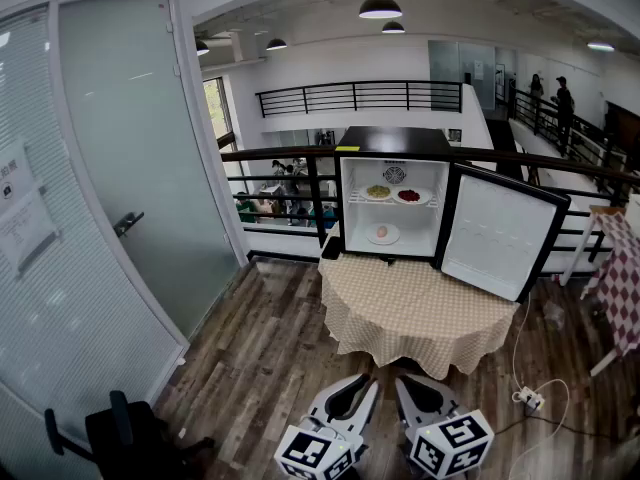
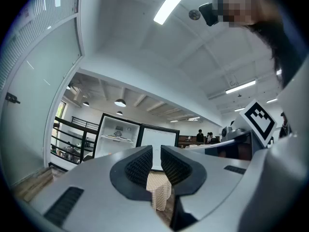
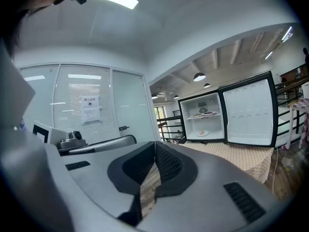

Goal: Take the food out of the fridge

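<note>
Left gripper (image 1: 368, 380) and right gripper (image 1: 400, 380) side by side at bottom centre, jaws closed, empty, pointing ahead.

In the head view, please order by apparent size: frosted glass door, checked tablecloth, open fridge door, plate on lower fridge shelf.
1. frosted glass door (also nearest)
2. beige checked tablecloth
3. white open fridge door
4. small white plate on the lower shelf

black fridge (image 1: 392, 140), white inside, beige checked tablecloth (image 1: 415, 313)
</note>
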A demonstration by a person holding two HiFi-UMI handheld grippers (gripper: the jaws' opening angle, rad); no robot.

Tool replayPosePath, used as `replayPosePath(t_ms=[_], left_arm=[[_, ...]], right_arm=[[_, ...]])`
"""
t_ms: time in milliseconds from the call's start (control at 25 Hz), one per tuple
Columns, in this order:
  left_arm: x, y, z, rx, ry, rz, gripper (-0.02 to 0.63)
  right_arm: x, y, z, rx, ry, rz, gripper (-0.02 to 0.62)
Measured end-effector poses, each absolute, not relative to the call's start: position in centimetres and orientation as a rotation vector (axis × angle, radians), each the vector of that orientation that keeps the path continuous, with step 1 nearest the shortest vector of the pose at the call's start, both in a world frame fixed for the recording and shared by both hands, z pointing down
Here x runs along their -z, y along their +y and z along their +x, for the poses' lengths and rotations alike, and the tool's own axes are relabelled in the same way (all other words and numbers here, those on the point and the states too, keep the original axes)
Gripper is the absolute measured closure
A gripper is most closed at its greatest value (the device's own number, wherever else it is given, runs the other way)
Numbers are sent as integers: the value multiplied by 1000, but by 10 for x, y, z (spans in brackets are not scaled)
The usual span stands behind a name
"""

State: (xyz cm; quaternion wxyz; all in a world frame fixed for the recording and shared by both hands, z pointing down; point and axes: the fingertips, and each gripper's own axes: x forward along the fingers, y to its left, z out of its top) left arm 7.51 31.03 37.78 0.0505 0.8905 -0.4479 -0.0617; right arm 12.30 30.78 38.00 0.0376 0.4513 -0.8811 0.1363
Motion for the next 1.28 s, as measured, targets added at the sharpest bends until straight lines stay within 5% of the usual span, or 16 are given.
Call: replayPosePath(t_ms=[1280], left_arm=[[-399,255,65,109,-1275,2692,543]], right_arm=[[-413,248,120,-519,-2645,1501,575]])
